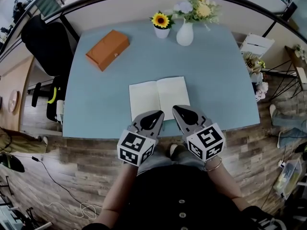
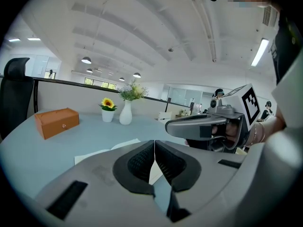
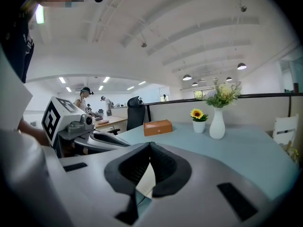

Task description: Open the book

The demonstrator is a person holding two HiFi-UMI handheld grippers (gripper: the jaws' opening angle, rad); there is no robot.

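The book point(image 1: 159, 97) lies open and flat on the blue table point(image 1: 96, 104), white pages up, near the front edge. My left gripper point(image 1: 157, 114) hovers at the book's near left corner, and my right gripper point(image 1: 178, 110) sits beside it at the near right. Both are shut with the tips meeting and nothing between them. In the left gripper view a strip of the open book point(image 2: 102, 154) shows past the left gripper point(image 2: 154, 144). The right gripper point(image 3: 150, 146) shows only a sliver of page behind its tips.
An orange box point(image 1: 108, 49) lies at the table's back left. A small sunflower pot point(image 1: 161, 24) and a white vase of flowers point(image 1: 185, 30) stand at the back middle. A black office chair point(image 1: 45, 47) stands left of the table, a white stool point(image 1: 256, 44) to the right.
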